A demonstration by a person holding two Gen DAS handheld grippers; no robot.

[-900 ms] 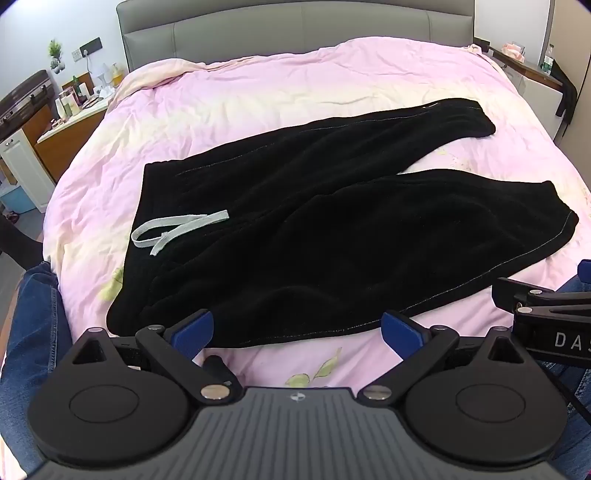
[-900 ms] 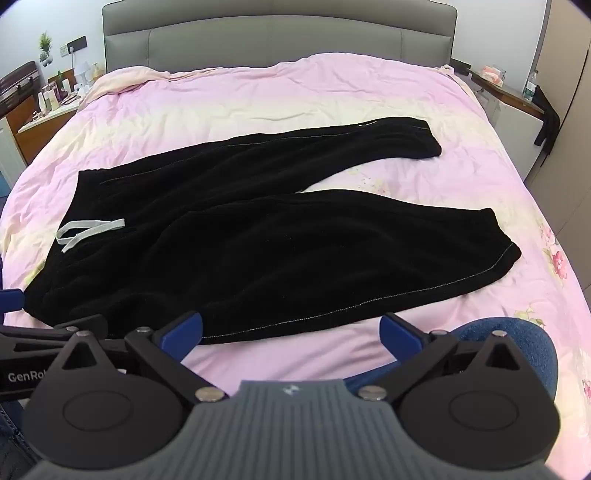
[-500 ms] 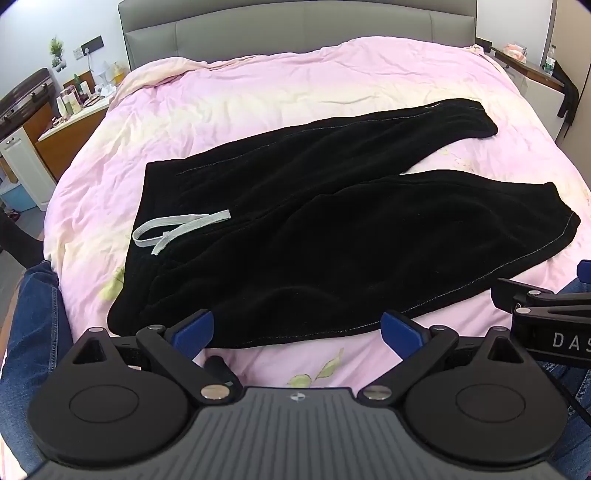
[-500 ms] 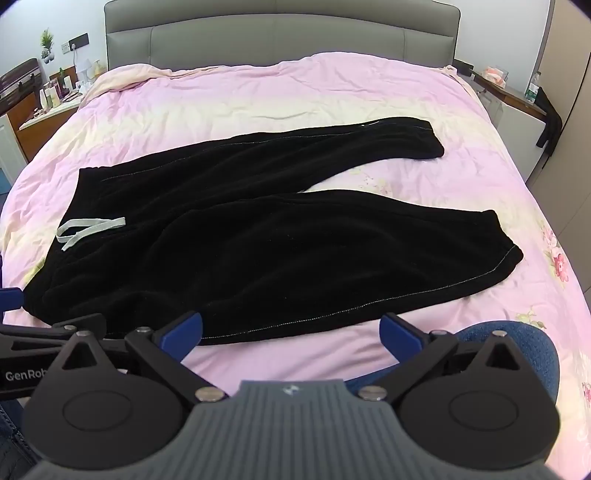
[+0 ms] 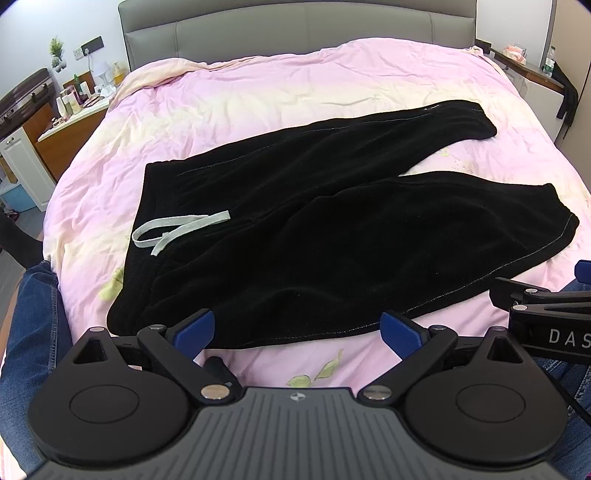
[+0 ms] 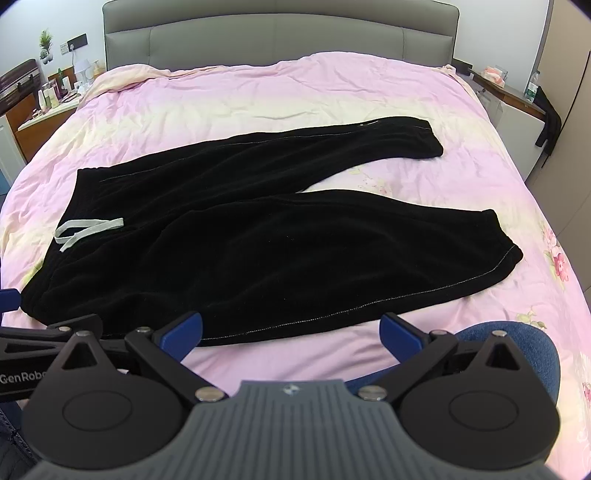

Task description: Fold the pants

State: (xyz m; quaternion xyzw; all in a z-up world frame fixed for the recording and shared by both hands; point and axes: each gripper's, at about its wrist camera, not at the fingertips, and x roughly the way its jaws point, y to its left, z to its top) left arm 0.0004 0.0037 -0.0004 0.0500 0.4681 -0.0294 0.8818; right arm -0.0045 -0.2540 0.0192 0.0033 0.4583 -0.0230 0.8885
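Left wrist view: one pants [image 5: 314, 229], two legs, one drawstring [image 5: 177, 230].

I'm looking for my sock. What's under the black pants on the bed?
Under the black pants only the pink quilt shows, spreading out around them. Anything beneath the cloth itself is covered.

Home bedroom. Double bed with grey padded headboard [image 6: 280, 33] and pink floral duvet [image 6: 295, 92]; side counter [image 5: 70, 118] at the head's left corner with bottles and a small lamp; wall socket; potted plant [image 5: 56, 48]; cabinet at the right edge.
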